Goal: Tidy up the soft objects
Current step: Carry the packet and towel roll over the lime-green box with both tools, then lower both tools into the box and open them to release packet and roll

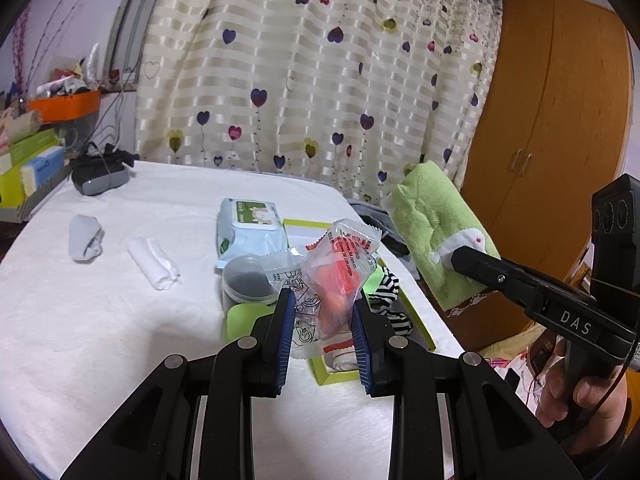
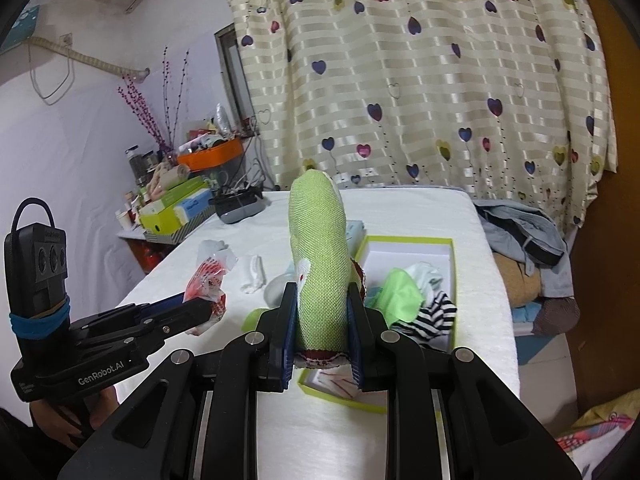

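Note:
My left gripper (image 1: 322,320) is shut on a clear plastic packet with orange-red contents (image 1: 340,276), held above the white table (image 1: 120,340); the same packet (image 2: 208,284) shows at the left of the right wrist view. My right gripper (image 2: 322,320) is shut on a folded green towel (image 2: 320,256) that stands upright between the pads; in the left wrist view the towel (image 1: 436,232) hangs at the right. Below both lies a green-rimmed open box (image 2: 404,242) holding a striped sock (image 2: 434,316), a green cloth (image 2: 400,296) and white socks.
On the table lie a rolled grey sock (image 1: 85,238), a rolled white cloth (image 1: 154,262), a wet-wipes pack (image 1: 250,228), a round lidded jar (image 1: 248,280) and a dark headset (image 1: 100,174). Boxes and an orange bin (image 1: 66,106) stand at the left. Clothes (image 2: 520,228) pile right of the table.

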The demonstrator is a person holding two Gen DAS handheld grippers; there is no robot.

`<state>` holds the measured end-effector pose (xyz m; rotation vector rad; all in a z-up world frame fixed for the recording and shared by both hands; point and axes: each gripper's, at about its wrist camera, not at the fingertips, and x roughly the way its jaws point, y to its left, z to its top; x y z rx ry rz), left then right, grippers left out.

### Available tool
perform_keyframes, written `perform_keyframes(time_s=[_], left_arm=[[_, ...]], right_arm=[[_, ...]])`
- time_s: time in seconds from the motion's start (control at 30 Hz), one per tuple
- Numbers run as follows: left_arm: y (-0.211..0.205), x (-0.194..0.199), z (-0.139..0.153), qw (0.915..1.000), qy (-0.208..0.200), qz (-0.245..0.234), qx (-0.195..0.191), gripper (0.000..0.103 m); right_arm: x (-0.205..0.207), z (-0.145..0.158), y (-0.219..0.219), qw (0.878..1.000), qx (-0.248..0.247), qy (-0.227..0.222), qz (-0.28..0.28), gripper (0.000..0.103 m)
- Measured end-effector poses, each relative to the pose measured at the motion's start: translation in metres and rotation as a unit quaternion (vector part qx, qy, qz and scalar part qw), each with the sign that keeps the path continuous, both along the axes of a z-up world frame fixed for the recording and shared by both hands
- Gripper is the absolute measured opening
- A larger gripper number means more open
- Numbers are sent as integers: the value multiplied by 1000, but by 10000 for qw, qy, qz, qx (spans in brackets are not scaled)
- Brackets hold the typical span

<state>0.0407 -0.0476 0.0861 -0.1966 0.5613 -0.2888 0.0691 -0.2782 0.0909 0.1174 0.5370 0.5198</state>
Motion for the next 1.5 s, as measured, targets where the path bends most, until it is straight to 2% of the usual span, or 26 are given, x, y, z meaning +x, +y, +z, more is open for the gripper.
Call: perform_keyframes(time_s=[0.63,1.17,1.5], left_arm=[[-25,23,-16,9994,261,-225,99,26],[-42,54,-40,9972,644,-335,204,26],[-53,71,-48,9959,779,-376,277,26]], right_arm=[[24,-36,-30,9978,5,499,-428,23],[61,-99,-30,9893,-102,1358,-527,23],[86,-109,-28,9889,-55,1369,-581,23]])
